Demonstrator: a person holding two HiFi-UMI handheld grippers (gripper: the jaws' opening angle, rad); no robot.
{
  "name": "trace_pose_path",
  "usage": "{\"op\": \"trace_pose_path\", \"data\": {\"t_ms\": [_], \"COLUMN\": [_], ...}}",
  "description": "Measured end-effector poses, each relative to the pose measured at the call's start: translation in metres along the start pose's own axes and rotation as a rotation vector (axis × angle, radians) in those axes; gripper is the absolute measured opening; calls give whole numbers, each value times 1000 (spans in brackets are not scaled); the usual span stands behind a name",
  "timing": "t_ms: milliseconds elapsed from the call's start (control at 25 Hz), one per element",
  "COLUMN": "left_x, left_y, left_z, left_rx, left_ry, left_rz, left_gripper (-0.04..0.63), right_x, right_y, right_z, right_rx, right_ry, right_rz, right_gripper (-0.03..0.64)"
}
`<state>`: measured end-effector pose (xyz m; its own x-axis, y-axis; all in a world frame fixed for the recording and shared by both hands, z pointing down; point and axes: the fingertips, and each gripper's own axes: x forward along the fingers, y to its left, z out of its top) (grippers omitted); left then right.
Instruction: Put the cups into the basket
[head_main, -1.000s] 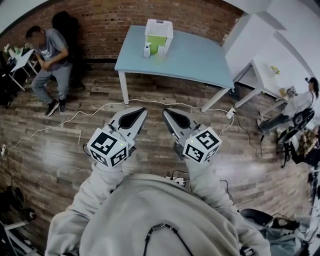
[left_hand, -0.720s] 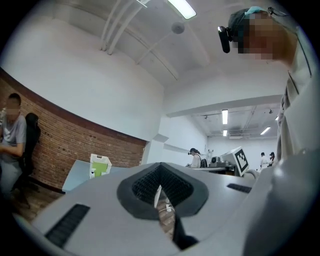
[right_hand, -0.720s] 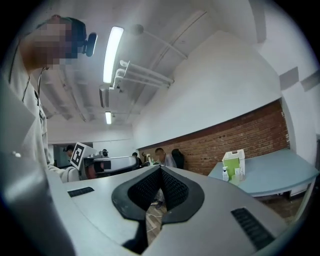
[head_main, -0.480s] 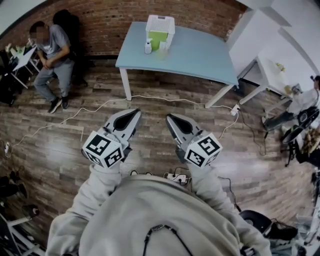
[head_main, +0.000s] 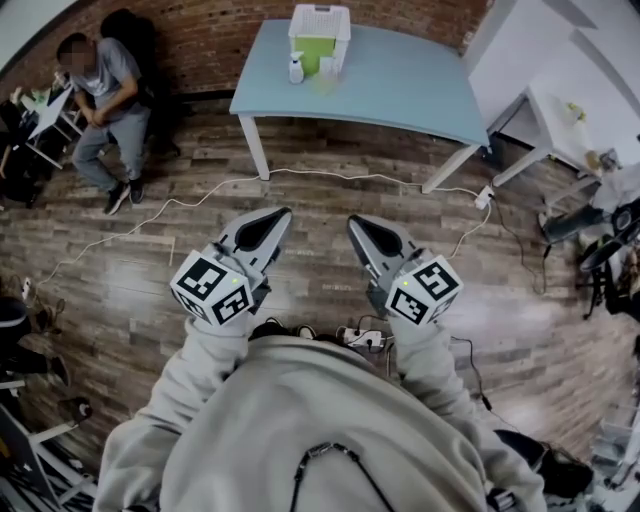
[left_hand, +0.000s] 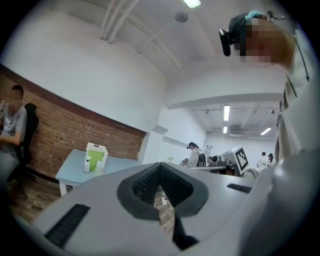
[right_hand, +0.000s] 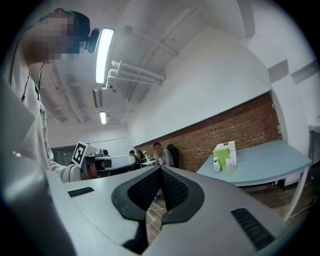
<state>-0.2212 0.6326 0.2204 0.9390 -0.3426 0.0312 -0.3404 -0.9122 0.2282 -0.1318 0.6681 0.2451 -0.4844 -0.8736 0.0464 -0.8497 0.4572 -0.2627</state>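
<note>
A white basket (head_main: 320, 24) with a green insert stands at the far edge of a light blue table (head_main: 400, 95). Beside it are a white bottle (head_main: 296, 69) and what look like clear cups (head_main: 327, 68), too small to make out well. Both grippers hang over the wooden floor, well short of the table and side by side. The left gripper (head_main: 281, 215) is shut and empty, as is the right gripper (head_main: 356, 222). The left gripper view shows its shut jaws with the basket (left_hand: 96, 152) far off; the right gripper view shows the basket (right_hand: 225, 151) on the table (right_hand: 265, 167).
A person sits on a chair (head_main: 100, 90) by the brick wall at the left. A white cable (head_main: 320, 176) runs across the floor in front of the table, and a power strip (head_main: 362, 338) lies near my feet. A white desk (head_main: 560, 125) stands at the right.
The table and basket have slid toward the top of the head view and the floor has shifted under me. Both grippers stay shut and side by side.
</note>
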Motion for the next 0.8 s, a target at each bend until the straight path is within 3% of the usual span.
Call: {"op": "trace_pose_path", "data": {"t_ms": [200,360,560,800], "left_x": [4,5,20,40], "left_y": [14,40,97,175], "left_z": [7,6,8,46], "left_rx": [60,16,-23,-29], "left_ry": [4,-16,-28,-49], "left_rz": [25,17,30,27], "left_gripper": [-3,-3,-3,-3], "right_x": [15,44,90,159], "right_y": [1,-1,-27,-56], "right_z": [12,12,6,25], "right_rx": [-27,-48,-35,17], "right_ry": [15,36,70,87], "right_rz": [35,61,45,55], "right_gripper": [9,9,9,9]}}
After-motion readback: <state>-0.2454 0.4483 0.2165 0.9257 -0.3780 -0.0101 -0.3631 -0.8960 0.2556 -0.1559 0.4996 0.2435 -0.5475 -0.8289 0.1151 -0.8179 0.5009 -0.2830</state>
